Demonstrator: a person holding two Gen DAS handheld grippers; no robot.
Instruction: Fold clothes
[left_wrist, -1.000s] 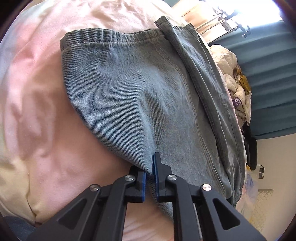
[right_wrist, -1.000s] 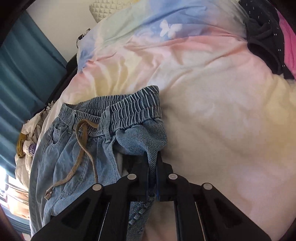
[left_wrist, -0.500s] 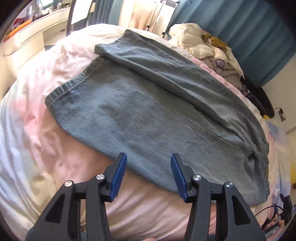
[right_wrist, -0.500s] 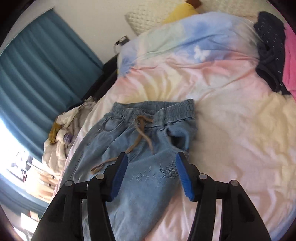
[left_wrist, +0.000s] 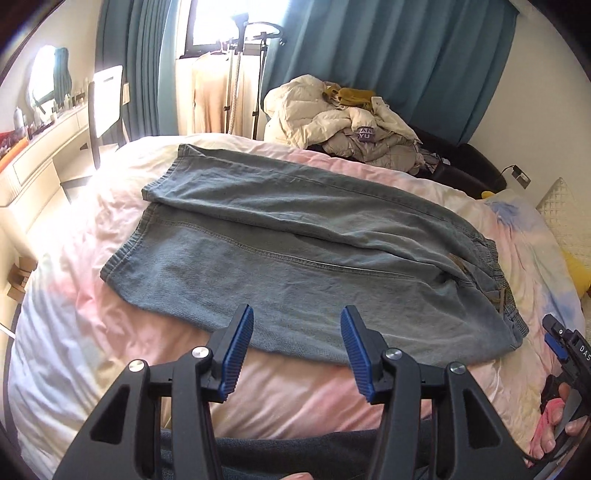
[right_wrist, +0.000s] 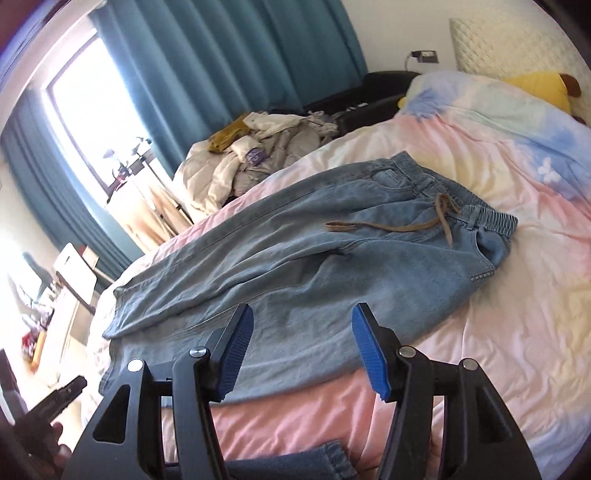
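A pair of light blue denim trousers (left_wrist: 295, 254) lies flat across the bed, legs to the left, elastic waistband with a brown drawstring (right_wrist: 413, 227) to the right. It also shows in the right wrist view (right_wrist: 314, 266). My left gripper (left_wrist: 297, 354) is open and empty, raised above the bed near the trousers' near edge. My right gripper (right_wrist: 303, 354) is open and empty, held back above the near edge by the seat area. The right gripper's tip also shows at the far right of the left wrist view (left_wrist: 557, 339).
The bed has a pink, yellow and blue duvet (left_wrist: 110, 332). A heap of pale clothes (left_wrist: 343, 118) lies on a dark seat beyond the bed. Teal curtains (left_wrist: 388, 55), a garment rack (left_wrist: 240, 74) and a white desk (left_wrist: 44, 147) stand around. A yellow plush (right_wrist: 535, 85) lies by the pillow.
Both grippers let go of the denim, opened and pulled back and up from the bed. The trousers now lie flat and spread out.
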